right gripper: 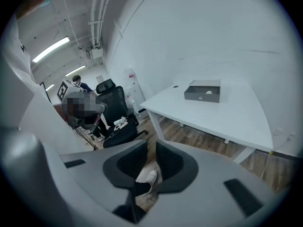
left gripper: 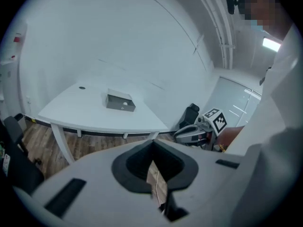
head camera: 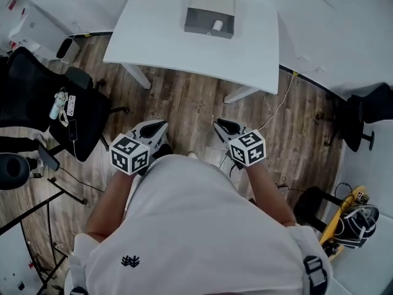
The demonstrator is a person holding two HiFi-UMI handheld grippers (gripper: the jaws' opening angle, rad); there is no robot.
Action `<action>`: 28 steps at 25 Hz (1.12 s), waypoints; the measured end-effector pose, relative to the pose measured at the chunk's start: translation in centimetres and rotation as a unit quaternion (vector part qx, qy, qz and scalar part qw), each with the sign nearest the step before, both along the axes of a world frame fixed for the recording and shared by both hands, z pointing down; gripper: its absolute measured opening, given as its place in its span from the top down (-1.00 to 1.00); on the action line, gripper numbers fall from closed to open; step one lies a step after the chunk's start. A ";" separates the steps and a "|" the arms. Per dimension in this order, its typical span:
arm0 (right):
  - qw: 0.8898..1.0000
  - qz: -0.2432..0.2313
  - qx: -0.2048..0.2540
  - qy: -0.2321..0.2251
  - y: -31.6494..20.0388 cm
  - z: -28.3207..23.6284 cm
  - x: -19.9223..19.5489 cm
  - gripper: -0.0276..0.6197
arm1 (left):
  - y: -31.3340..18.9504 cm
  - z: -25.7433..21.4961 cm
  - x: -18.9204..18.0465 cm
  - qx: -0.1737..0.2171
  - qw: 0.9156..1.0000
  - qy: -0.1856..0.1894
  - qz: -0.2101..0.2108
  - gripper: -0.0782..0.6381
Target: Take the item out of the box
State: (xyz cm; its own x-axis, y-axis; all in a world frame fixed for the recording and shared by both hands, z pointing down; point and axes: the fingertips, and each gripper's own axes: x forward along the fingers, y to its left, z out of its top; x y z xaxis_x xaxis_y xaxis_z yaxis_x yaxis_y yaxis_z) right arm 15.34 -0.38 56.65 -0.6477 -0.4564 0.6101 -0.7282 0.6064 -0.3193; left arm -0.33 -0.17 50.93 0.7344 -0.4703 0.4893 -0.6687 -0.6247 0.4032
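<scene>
A grey open box point(head camera: 210, 14) stands at the far side of the white table point(head camera: 166, 42), with a small white item point(head camera: 217, 25) inside near its front wall. The left gripper view shows the box point(left gripper: 120, 101) and item point(left gripper: 125, 104) far off; so does the right gripper view, with box point(right gripper: 203, 91) and item point(right gripper: 200, 98). Both grippers are held close to the person's body over the wooden floor, well short of the table. My left gripper point(head camera: 161, 125) point(left gripper: 152, 143) is shut and empty. My right gripper point(head camera: 218, 123) point(right gripper: 150, 143) shows a narrow gap between its jaws, with nothing in it.
A black office chair point(head camera: 55, 109) carrying small objects stands at the left, another black chair point(head camera: 362, 112) at the right. A cable point(head camera: 279, 106) runs across the floor from the table's right edge. Yellow and black gear point(head camera: 347, 217) lies at the lower right.
</scene>
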 end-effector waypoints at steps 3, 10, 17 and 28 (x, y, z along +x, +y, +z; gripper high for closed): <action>1.000 0.026 0.000 0.012 -4.0 -0.3 -0.3 0.71 | -3.5 -0.9 -1.7 0.015 1.000 0.008 0.012 0.76; 0.997 0.049 0.008 0.059 -12.5 -0.2 -1.6 0.63 | -7.4 -0.6 -7.2 0.019 0.999 0.011 0.025 0.76; 0.994 0.067 -0.004 0.081 -22.2 0.1 -0.6 0.59 | -11.5 0.1 -10.7 0.009 1.000 0.005 -0.015 0.76; 0.986 0.120 -0.075 0.090 -39.4 4.4 4.9 0.36 | -20.6 -1.7 -8.7 0.029 0.995 0.004 -0.093 0.76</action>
